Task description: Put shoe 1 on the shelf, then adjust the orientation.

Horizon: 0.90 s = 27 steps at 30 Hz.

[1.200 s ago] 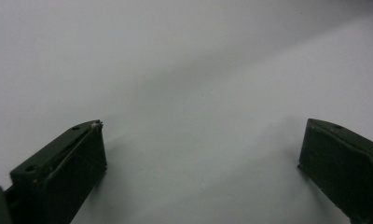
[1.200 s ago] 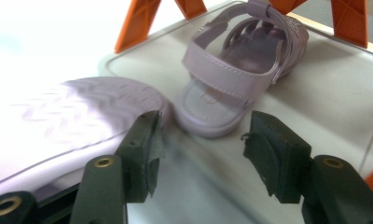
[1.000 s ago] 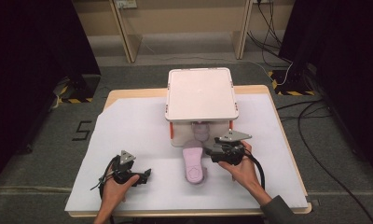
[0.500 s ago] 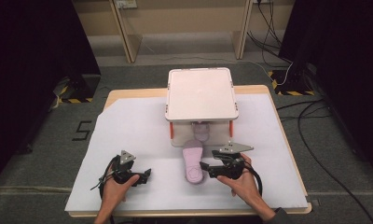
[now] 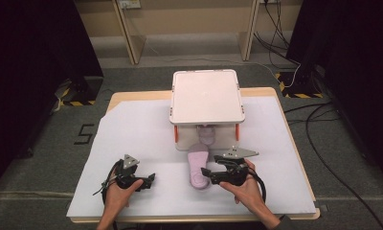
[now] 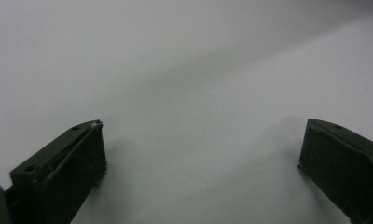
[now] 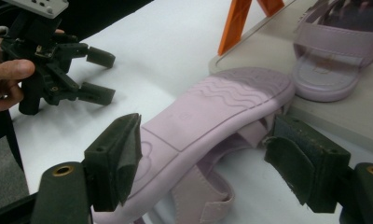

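In front of the box [image 5: 206, 96], a pink sandal [image 5: 197, 165] lies sole-up on the white sheet [image 5: 141, 129], toe resting on the box's base. The right gripper [image 5: 206, 173] has just opened its jaws, which flank the heel without pressing. The left gripper [image 5: 150, 178] rests apart on the sheet, jaws spread and empty.

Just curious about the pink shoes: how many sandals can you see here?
2. One sandal lies sole-up on the white table cover, leaning on the box's edge; the other sandal sits upright inside the box. More may be hidden under its lid.
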Available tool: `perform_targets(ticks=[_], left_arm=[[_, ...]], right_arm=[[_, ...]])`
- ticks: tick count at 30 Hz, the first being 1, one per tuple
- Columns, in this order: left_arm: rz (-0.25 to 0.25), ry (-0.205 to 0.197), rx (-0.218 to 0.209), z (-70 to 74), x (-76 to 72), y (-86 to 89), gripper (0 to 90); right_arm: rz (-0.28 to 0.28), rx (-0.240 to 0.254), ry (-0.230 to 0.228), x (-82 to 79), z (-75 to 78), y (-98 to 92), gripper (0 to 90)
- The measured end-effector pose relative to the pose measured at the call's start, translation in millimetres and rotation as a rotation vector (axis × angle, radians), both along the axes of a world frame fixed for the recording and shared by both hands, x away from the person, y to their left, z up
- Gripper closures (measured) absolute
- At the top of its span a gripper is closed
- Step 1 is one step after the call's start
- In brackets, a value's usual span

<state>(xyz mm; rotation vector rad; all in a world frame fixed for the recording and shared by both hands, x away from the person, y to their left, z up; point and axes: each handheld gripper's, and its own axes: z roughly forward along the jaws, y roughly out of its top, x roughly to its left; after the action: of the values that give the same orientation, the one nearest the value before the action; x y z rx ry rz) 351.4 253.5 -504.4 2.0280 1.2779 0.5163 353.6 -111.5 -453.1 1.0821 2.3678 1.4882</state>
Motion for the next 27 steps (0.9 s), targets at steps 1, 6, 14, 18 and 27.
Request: perform_targets(ticks=[1,6,14,18,27], left_arm=[[0.000,0.000,0.000,0.0,0.0,0.0,0.0],[0.000,0.000,0.000,0.0,0.0,0.0,0.0],[0.000,0.000,0.000,0.0,0.1,0.0,0.0],[0.000,0.000,0.000,0.0,0.1,0.0,0.0],[0.001,-0.001,0.000,0.0,-0.2,-0.1,0.0]], right_arm=[[0.002,0.000,0.001,-0.7,-0.3,1.2,26.4],[0.025,-0.003,0.021,-3.0,-2.6,10.5,25.3],[0.013,-0.029,0.059,-3.4,-9.9,27.3,25.2],[0.027,-0.019,0.071,-2.9,-10.7,33.1,26.7],[0.117,-0.119,-0.030,-11.4,-9.5,62.4,31.1]])
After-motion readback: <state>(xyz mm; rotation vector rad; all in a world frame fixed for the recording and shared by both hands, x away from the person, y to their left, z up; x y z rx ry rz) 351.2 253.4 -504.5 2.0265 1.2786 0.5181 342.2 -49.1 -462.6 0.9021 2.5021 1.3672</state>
